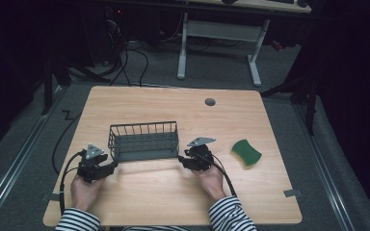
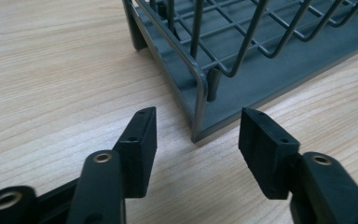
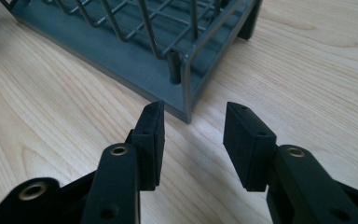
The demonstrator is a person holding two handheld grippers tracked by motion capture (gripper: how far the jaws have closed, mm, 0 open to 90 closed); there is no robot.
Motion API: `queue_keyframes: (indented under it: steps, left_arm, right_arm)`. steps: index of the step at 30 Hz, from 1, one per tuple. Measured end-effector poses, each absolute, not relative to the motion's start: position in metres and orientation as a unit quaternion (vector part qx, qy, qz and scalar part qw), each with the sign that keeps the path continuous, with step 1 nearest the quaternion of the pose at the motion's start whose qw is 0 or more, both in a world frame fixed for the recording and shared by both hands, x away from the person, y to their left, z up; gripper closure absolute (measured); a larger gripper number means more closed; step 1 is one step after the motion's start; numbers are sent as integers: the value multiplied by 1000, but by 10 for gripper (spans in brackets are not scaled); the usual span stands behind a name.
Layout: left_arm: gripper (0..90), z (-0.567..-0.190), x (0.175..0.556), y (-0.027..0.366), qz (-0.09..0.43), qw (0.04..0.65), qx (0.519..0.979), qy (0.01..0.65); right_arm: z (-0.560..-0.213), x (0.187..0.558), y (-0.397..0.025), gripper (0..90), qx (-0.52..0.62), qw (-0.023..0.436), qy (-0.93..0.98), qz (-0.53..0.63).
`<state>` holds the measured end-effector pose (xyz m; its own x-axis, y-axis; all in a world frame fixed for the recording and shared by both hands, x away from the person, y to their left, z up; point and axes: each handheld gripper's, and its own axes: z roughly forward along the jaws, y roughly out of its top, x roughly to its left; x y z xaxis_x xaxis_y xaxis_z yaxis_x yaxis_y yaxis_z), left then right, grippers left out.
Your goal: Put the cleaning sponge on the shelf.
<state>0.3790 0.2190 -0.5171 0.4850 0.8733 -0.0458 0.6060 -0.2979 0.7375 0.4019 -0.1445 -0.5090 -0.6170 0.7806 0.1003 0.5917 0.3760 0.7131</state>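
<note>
A lab or test room set up for recording, not a home: a bare wooden table (image 1: 139, 103) with a cable grommet (image 1: 210, 102) near its far edge stands on grey carpet, metal floor rails (image 1: 14, 163) run along both sides, loose cables (image 1: 130, 62) trail behind, and a white-legged desk (image 1: 221, 33) sits beyond in darkness
</note>
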Motion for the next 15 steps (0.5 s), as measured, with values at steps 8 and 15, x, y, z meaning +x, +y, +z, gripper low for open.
queue_keyframes:
  steps: [8,15]
  left_arm:
    - [645,-518,381,218,188,374,775,473]
    - [759,-518,384,216,184,369,782,467]
  right_arm:
    - [-514,407,-135,695,417,128,819,372]
    - [-513,408,-136,761,418,141,812,382]
